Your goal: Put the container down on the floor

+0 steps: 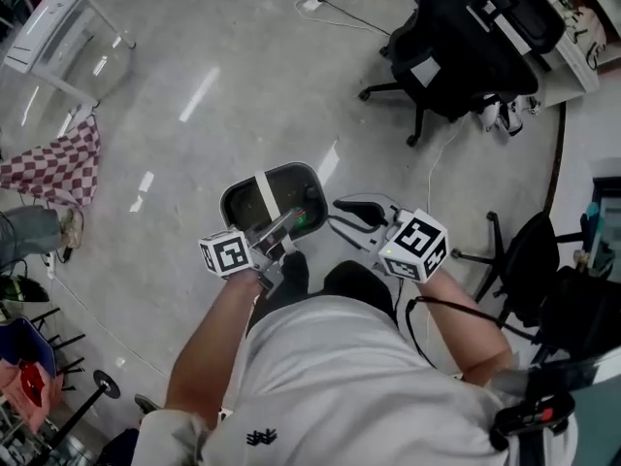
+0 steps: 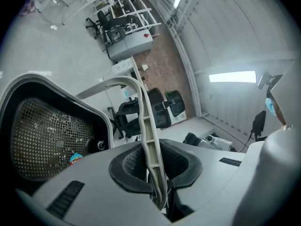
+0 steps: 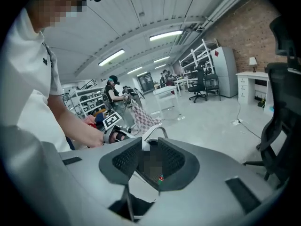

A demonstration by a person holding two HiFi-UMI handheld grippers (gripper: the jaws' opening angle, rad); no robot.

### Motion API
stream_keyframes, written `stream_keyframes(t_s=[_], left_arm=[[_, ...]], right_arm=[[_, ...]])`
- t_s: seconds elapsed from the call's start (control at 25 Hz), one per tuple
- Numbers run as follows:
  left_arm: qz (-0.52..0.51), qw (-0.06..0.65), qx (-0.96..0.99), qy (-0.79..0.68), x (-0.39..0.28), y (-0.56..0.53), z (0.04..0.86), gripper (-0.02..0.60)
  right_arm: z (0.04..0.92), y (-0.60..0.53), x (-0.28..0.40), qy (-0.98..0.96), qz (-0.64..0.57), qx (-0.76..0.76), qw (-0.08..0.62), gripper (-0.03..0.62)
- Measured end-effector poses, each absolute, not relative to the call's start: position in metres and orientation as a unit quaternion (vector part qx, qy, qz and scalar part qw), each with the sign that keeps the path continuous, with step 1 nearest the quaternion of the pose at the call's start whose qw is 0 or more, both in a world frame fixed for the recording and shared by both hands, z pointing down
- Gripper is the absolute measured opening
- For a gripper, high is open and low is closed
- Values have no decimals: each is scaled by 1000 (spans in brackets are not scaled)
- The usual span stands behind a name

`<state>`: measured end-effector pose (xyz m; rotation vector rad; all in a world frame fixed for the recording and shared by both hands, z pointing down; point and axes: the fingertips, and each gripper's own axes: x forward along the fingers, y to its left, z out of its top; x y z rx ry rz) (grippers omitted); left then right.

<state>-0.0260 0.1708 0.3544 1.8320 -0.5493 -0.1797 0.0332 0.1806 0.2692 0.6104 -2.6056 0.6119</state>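
A dark mesh container (image 1: 239, 205) with a white bail handle (image 1: 264, 198) hangs above the grey floor, in front of the person's feet. My left gripper (image 1: 281, 225) is shut on the handle. In the left gripper view the handle (image 2: 144, 117) runs up out of the pinched pads of that gripper (image 2: 158, 175), and the mesh bin (image 2: 47, 131) hangs to the left with a small red item inside. My right gripper (image 1: 342, 214) sits at the container's right rim. Its pads (image 3: 124, 157) stand apart, with the mesh wall (image 3: 159, 173) showing in the gap.
A black office chair (image 1: 456, 47) stands at the back right and another chair (image 1: 543, 260) at the right. A checkered cloth (image 1: 63, 163) and a white table (image 1: 49, 27) are at the left. A cable (image 1: 335, 8) lies on the floor far ahead.
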Motion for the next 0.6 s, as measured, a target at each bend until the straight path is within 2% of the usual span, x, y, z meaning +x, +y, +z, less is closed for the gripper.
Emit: stream_keyframes(t_s=[0.12,0.2,0.6], left_arm=[[-61,563,793,-224,-25,120,370,46],[-52,561,794,-227,-31,87,383,46],[-51,571,767,-288,-44,-90,473,45]], right_arm=[[280,129,27,-929,209,226,205,89],[290,101,20,-928,214,218,215,35],[380,-58,34,-913,266,194,243,26]])
